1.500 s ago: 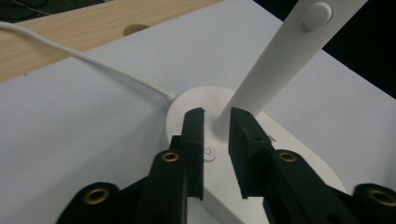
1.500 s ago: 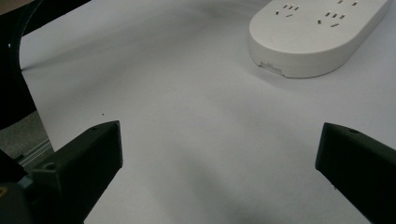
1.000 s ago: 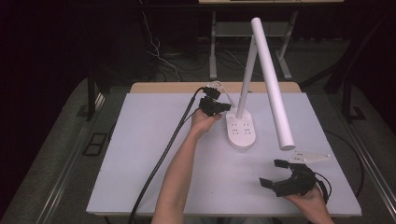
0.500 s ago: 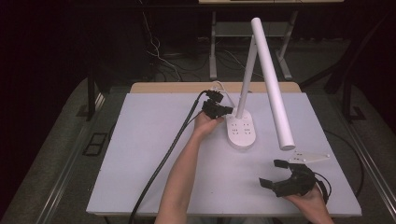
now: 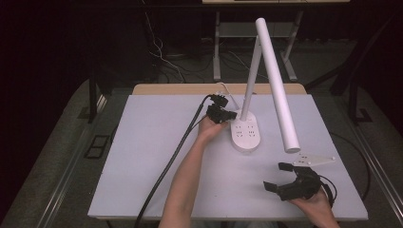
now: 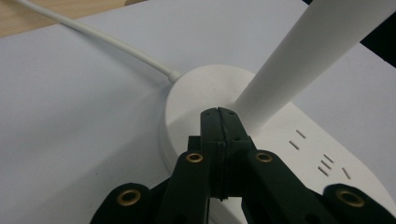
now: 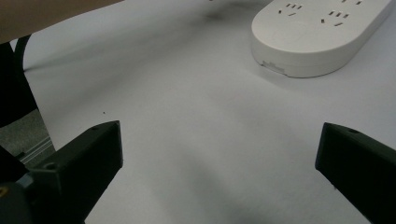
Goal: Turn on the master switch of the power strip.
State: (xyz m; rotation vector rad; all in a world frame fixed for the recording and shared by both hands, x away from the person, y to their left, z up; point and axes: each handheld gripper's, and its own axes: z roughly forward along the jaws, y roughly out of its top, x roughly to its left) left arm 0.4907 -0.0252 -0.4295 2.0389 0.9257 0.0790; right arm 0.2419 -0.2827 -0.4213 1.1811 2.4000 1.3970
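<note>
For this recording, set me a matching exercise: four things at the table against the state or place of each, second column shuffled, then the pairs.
Things:
1. left hand-held gripper
2. right hand-held gripper
3. lamp base
4. white cord

States or places:
A. jaws wide apart, over bare table near the front right
B. runs from the base's rounded end toward the table's far edge
C. jaws closed together, tips at the foot of the lamp stem
D. white, flat on the table, with socket slots on top

Pairs: 1-C, 2-A, 3-D, 4-B
</note>
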